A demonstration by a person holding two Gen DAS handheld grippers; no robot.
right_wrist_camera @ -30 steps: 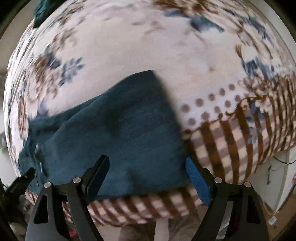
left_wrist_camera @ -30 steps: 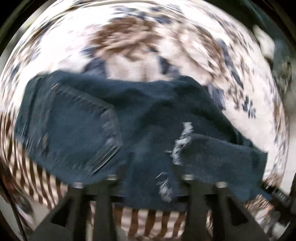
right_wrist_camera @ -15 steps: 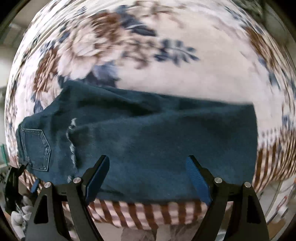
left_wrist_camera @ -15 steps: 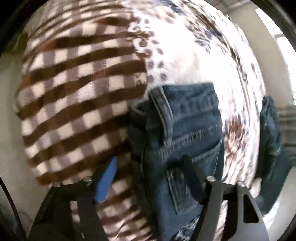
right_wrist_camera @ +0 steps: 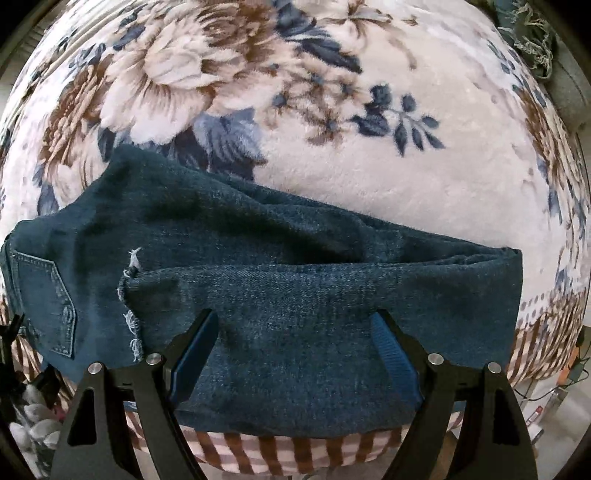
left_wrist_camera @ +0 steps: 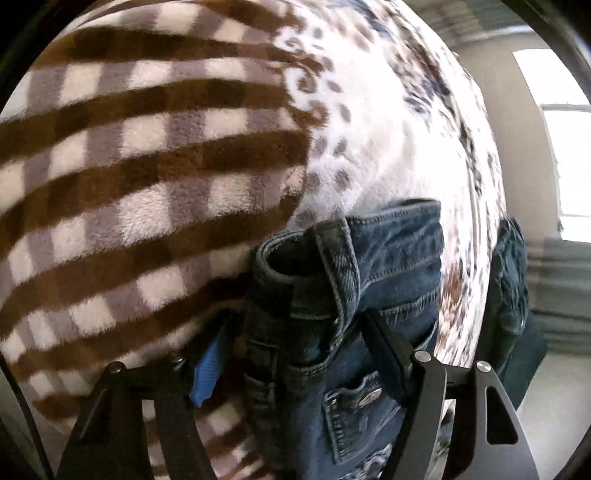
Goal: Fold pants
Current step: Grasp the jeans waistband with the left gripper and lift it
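Note:
Dark blue jeans (right_wrist_camera: 280, 280) lie folded in a long band across a floral and brown-checked blanket (right_wrist_camera: 369, 155), with a back pocket (right_wrist_camera: 44, 295) at the left end and a frayed rip near it. My right gripper (right_wrist_camera: 291, 347) is open, its blue-padded fingers (right_wrist_camera: 395, 362) hovering over the jeans' near edge, empty. In the left wrist view the jeans' waistband (left_wrist_camera: 332, 266) with belt loop and rivet button is close up. My left gripper (left_wrist_camera: 295, 350) is open, its fingers straddling the waistband end.
The blanket's checked border (left_wrist_camera: 129, 184) hangs over the bed's near edge. Another dark garment (left_wrist_camera: 509, 288) lies at the right edge of the bed in the left wrist view. A frayed greenish cloth (right_wrist_camera: 532, 33) lies at the far right corner. Floor and cables (right_wrist_camera: 554, 391) show lower right.
My left gripper swung from over the jeans' middle to the waistband end and moved closer to it. My right gripper shifted left along the folded leg; both stayed open.

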